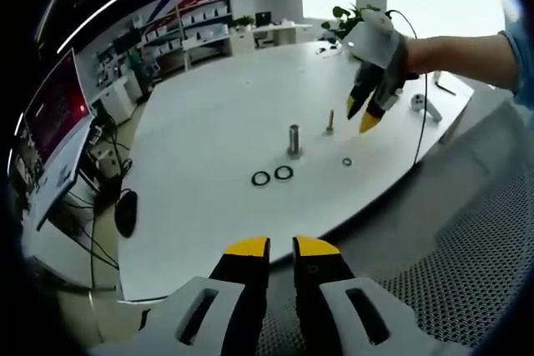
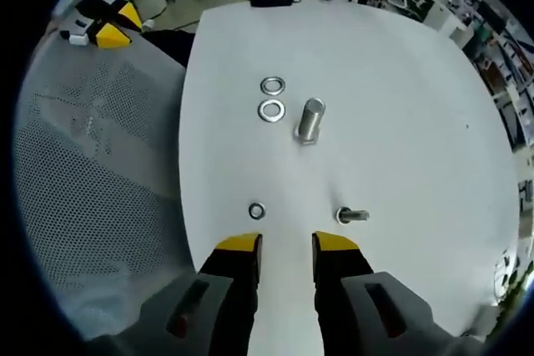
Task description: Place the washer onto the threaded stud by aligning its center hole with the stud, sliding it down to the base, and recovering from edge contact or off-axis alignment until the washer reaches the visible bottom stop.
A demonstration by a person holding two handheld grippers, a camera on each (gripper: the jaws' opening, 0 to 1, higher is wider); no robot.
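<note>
I see my right hand-held gripper [image 2: 286, 244] low centre in the right gripper view, yellow tips apart with a gap between them, holding nothing, hovering over the white counter [image 2: 400, 81]. Just beyond the tips: a small washer [image 2: 256, 211] to the left, and a small threaded stud [image 2: 352, 216] to the right, apart from each other. Higher up in frame, a larger stud [image 2: 309, 119] stands upright, with two larger washers [image 2: 271, 98] lying flat just left of it, one above the other.

In the left gripper view my left hand-held gripper [image 1: 281, 247] sits bottom centre, tips slightly apart, empty, off the counter [image 1: 209, 114] edge. Mid-frame: large stud [image 1: 294, 139], two dark rings [image 1: 272, 176] below it, small stud [image 1: 330, 119] to its right, small washer [image 1: 346, 162] lower right. The right hand-held gripper [image 1: 364, 113] hangs in the upper right of the frame, above the small stud. Mesh fabric [image 1: 467, 256] shows in the lower right.
</note>
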